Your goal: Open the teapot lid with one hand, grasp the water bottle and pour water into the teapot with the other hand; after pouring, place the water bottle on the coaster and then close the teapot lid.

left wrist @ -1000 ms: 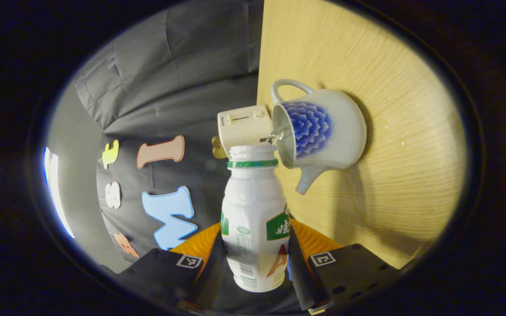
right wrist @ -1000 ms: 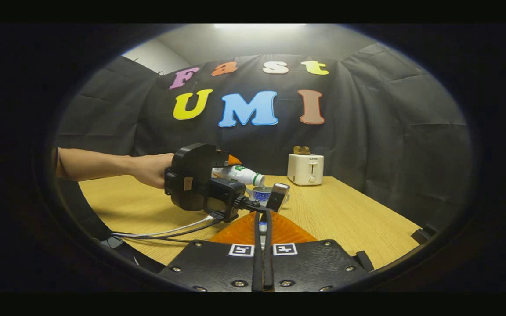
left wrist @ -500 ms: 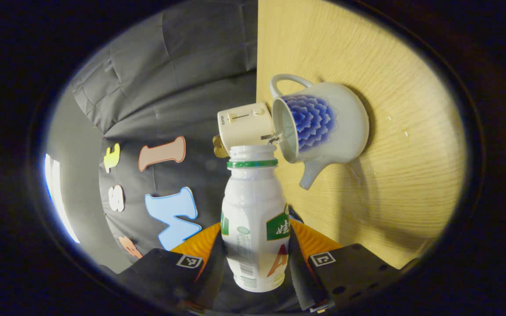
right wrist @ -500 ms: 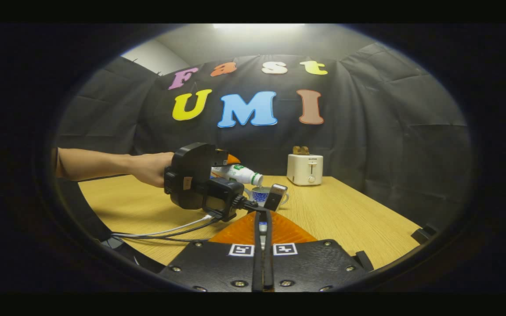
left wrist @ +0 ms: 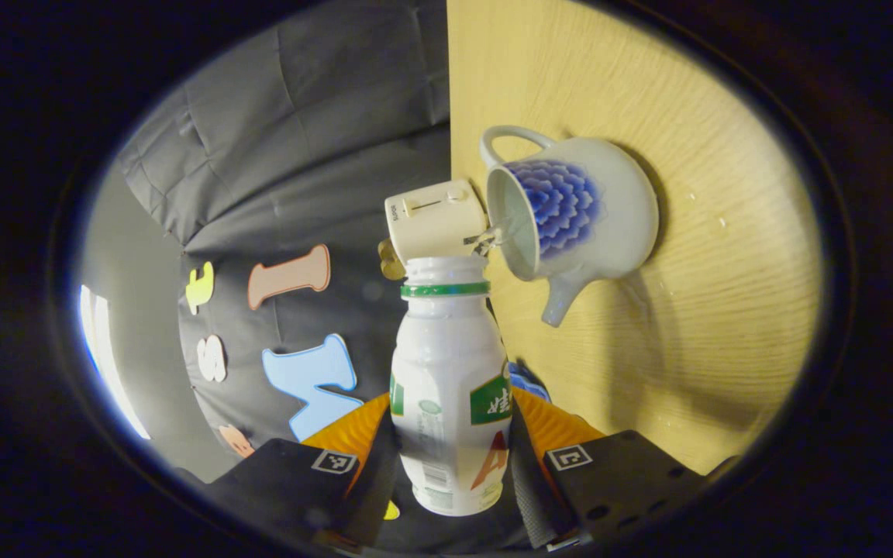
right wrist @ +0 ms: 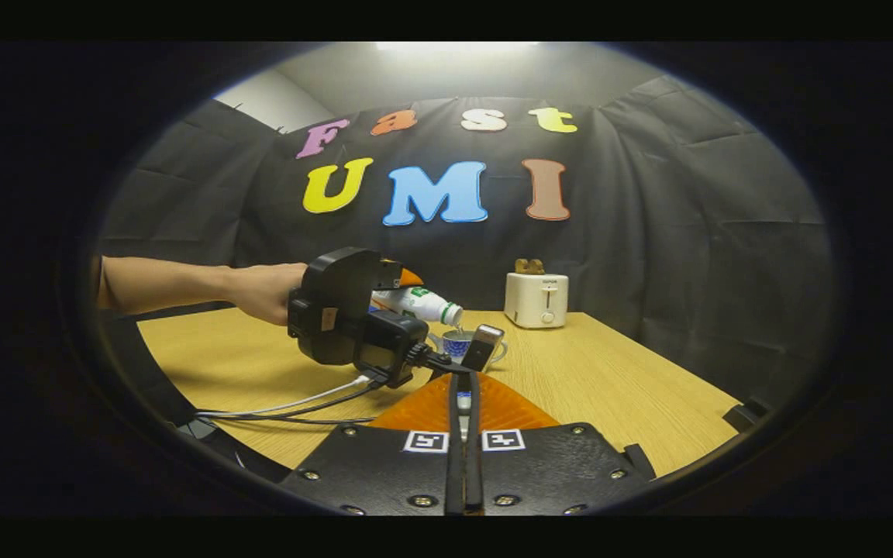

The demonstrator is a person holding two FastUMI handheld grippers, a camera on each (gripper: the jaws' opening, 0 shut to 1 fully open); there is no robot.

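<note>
Teapot (left wrist: 578, 225) stands on the counter (left wrist: 725, 310) with its mouth open and no lid on it, and the water bottle (left wrist: 446, 387) is tipped sideways over it, its uncapped neck aimed at the opening. A thin stream (left wrist: 491, 239) crosses from the bottle's mouth to the pot's rim, so I judge the pouring step to be in hand. The left gripper (left wrist: 450, 465) has its fingers pinching the bottle's lower body on both sides.

What follows calls for righting the bottle without dripping on the counter, then finding the coaster; a blue scrap (left wrist: 528, 381) just behind the bottle may be it, though I cannot be sure.

In the right gripper view the scene reads upright: a hand (right wrist: 264, 291) holds the left gripper (right wrist: 353, 318) level above the counter, the bottle (right wrist: 423, 304) slanting down toward the pot (right wrist: 462, 341), with a toaster (right wrist: 536, 298) farther back. The right gripper (right wrist: 463, 403) has its fingers pressed nearly together; a small pale piece sits between them, possibly the lid's knob, but I cannot tell.
</note>
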